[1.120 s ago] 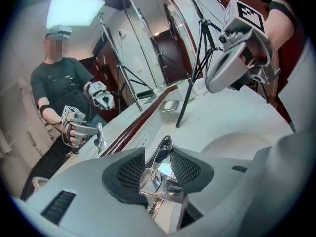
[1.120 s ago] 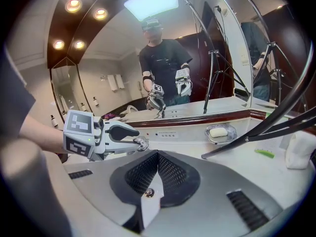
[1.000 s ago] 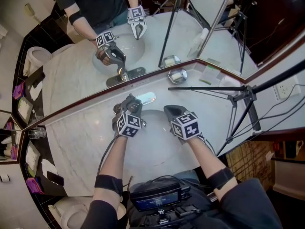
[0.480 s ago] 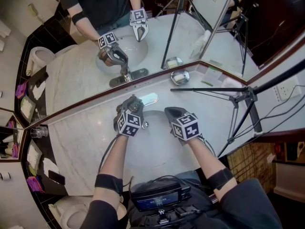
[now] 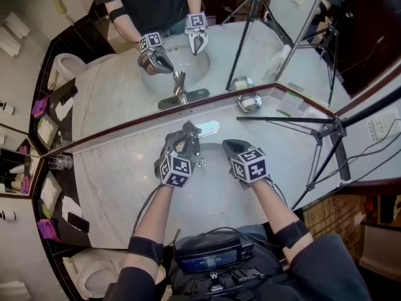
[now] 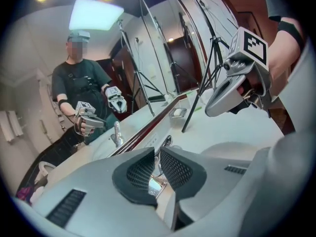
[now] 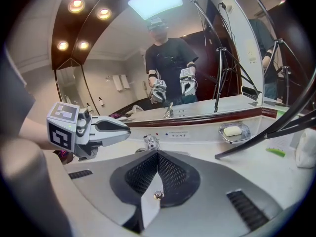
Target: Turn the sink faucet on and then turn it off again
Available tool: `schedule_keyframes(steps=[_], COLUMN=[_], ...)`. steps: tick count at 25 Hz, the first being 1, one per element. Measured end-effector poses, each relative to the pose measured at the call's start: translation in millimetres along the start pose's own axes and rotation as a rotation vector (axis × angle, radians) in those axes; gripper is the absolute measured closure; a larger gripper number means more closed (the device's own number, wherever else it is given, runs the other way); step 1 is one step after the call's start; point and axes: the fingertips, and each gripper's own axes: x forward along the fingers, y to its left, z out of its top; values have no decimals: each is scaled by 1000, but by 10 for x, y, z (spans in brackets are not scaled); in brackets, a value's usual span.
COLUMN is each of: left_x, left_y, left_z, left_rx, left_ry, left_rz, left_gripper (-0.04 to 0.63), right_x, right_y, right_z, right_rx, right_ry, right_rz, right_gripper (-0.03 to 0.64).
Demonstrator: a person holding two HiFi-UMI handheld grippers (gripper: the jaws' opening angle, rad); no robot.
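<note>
The faucet stands at the centre of the head view, at the back rim of the sink basin and just below the dark-red edge of the mirror. The left gripper reaches up to it from the lower left. Its jaws have just been closing and now stand narrow, with the chrome faucet lever caught between the pads. The right gripper hovers just right of it over the basin, jaws pressed together with nothing between them, clear of the faucet. To the upper right a soap dish rests on the marble countertop, and a black tripod leg runs across the counter beside it. In the left gripper view the right gripper fills the upper right of the frame.
</note>
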Motion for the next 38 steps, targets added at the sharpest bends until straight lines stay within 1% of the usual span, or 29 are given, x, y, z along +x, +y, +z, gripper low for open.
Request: schedule_keyframes(steps=[1, 2, 5, 6, 9, 11, 15, 17, 20, 23, 27, 34, 38], left_x=[-80, -160, -404, -485, -696, -832, -1100, -1223, -1396, -1539, -1635, -1575, -1486], left_y=[25, 53, 160, 201, 309, 367, 479, 506, 525, 533, 532, 488, 468], left_z=[13, 23, 41, 57, 21, -55, -315, -440, -598, -724, -784, -798, -765], left_rx=[-27, -67, -223, -259, -331, -393, -537, -575, -613, -623, -652, -638, -602], left_ry=[-10, -21, -55, -69, -94, -102, -123, -127, -128, -118, -132, -129, -125], left_rz=[25, 45, 82, 91, 125, 146, 200, 222, 250, 272, 286, 299, 291], left_gripper=[582, 591, 592, 592, 592, 592, 592, 592, 592, 592, 594, 592, 592], right_x=[9, 17, 27, 28, 33, 24, -16, -35, -72, -110, -136, -138, -134], right_y=[26, 56, 152, 182, 258, 289, 309, 307, 290, 296, 318, 339, 309], right_z=[11, 23, 54, 62, 79, 78, 72, 77, 81, 93, 83, 77, 90], right_rx=[-4, -8, -16, -19, -30, -37, -49, -54, -57, -57, -57, -58, -57], right_ry=[-2, -5, -12, -12, -14, -14, -13, -16, -22, -28, -30, -32, -34], right_rz=[5, 9, 20, 23, 33, 36, 37, 37, 35, 35, 39, 45, 39], right_gripper=[598, 598, 598, 597, 598, 598, 598, 598, 597, 598, 598, 598, 597])
